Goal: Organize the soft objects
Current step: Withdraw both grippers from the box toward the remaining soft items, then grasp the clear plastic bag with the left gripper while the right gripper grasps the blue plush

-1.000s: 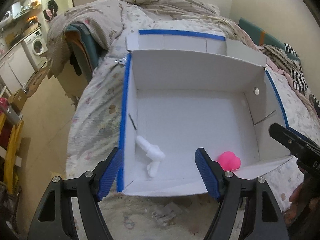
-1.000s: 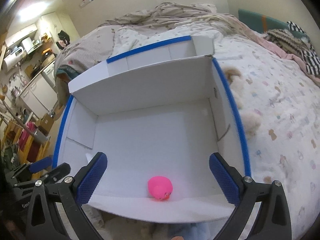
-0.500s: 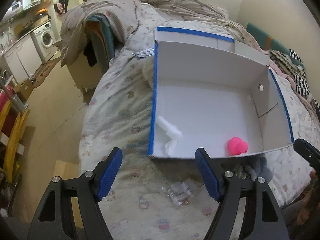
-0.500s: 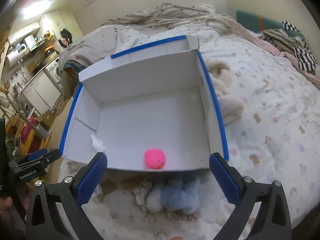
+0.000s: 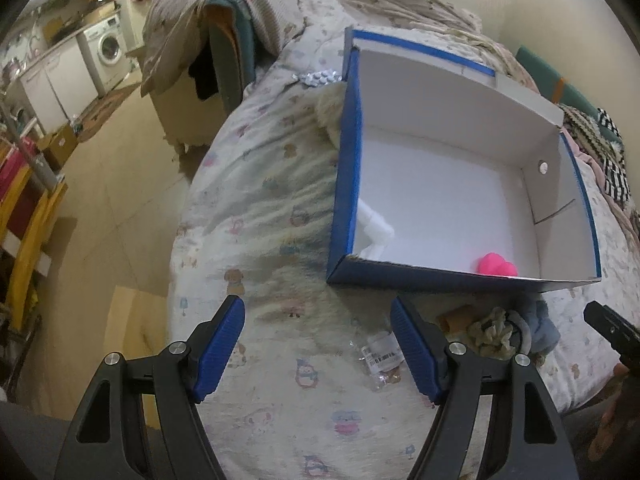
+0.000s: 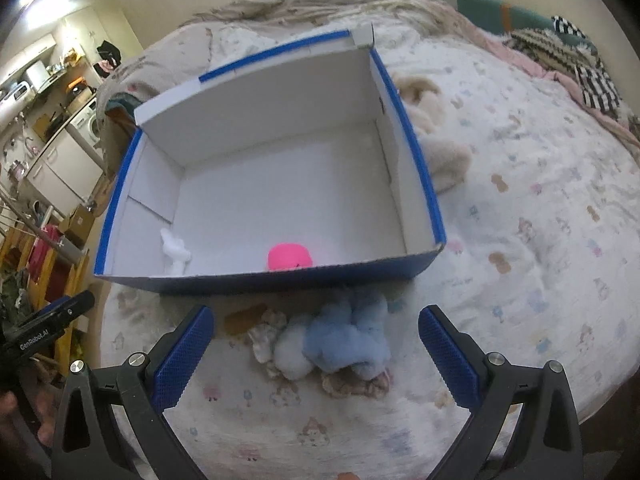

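A blue cardboard box (image 6: 280, 280) with a white inside stands on the bed; it also shows in the left wrist view (image 5: 340, 208). In it lie a pink soft toy (image 6: 289, 257) (image 5: 495, 264) and a white soft piece (image 6: 175, 251) (image 5: 376, 234). A light blue plush (image 6: 344, 336) with beige knotted soft things (image 5: 490, 334) lies on the bed in front of the box. My right gripper (image 6: 316, 354) is open and empty, just before the plush. My left gripper (image 5: 318, 346) is open and empty over the bedcover, left of the plush.
A cream plush (image 6: 436, 144) lies to the right of the box. A clear plastic wrapper (image 5: 380, 354) lies by my left gripper. A blister pack (image 5: 320, 78) is at the box's far left corner. The bed edge and floor (image 5: 112, 200) are at left.
Both grippers have pulled back from over the box toward the near side of the bed. The blue plush and the wrapper have come into view. Both stay open.
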### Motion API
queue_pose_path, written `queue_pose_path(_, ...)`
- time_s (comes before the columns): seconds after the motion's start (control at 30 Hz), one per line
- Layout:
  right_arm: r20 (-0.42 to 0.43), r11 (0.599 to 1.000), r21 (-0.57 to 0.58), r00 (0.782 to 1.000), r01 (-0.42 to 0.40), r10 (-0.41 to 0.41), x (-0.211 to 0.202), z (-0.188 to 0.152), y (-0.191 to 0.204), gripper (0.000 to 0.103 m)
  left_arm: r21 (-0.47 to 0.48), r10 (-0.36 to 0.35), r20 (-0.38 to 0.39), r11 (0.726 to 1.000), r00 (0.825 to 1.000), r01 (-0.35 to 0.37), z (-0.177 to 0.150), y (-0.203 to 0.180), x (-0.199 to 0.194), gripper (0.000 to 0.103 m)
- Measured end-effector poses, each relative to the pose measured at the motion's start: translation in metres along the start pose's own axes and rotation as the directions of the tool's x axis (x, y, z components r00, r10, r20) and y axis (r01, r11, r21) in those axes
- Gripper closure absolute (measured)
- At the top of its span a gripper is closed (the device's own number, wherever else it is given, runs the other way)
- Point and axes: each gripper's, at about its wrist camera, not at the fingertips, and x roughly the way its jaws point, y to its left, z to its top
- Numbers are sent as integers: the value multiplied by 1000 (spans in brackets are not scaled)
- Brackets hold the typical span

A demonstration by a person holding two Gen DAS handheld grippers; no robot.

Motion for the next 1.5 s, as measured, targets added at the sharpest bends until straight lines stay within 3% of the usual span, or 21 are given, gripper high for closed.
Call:
queue_pose_path(0.27,-32,1000,12,999,7,-6,10,-3,1,0,-12,-41,-143,999,989,40,-9,-8,41,30)
queue_pose_path(0.47,-44,1000,5,999,14,-13,15,-2,3,0,-149,-133,-308,985,942,91,-16,-12,91,37)
queue_pose_path(0.53,-47,1000,4,999,17,-17,16,-2,3,0,-176,-150,-336,980,930,95,-17,-15,103,49)
queue_pose_path(0.67,-51,1000,14,999,19,-18,16,-2,-1,0,-201,-177,-376,974,910,106,-19,-22,117,52)
queue_pose_path(0.7,-54,1000,20,998,16,-15,17,-1,-3,0,-191,-168,-376,976,911,102,-19,-24,117,62)
queue_pose_path(0.73,-58,1000,29,998,11,-9,17,-1,-5,0,-185,-168,-379,977,910,104,-19,-25,117,82)
queue_pose_path(0.77,-64,999,42,998,6,-3,18,-1,-9,0,-178,-177,-390,977,903,115,-20,-26,117,82)
queue_pose_path(0.83,-81,997,76,997,-5,11,20,-1,-17,0,-163,-171,-382,980,908,116,-20,-28,113,82)
queue_pose_path(1.03,-181,972,234,981,-30,74,39,-7,-50,0,-110,-104,-301,991,948,74,-15,-19,85,82)
queue_pose_path(1.17,-230,966,258,969,-25,87,53,-12,-55,0,-113,-93,-259,991,961,65,-11,-8,69,82)
queue_pose_path(1.33,-309,976,215,946,-32,99,76,-17,-40,28,-109,-63,-233,993,970,39,-14,-2,54,82)
queue_pose_path(1.37,-323,981,190,942,-26,87,80,-18,-35,37,-109,-64,-231,993,971,40,-16,0,51,82)
queue_pose_path(1.4,-329,987,159,942,-12,65,82,-20,-30,68,-107,-63,-225,993,972,39,-16,1,48,82)
queue_pose_path(1.5,-302,995,99,953,21,10,77,-20,-22,80,-99,-59,-215,994,975,39,-20,-4,44,82)
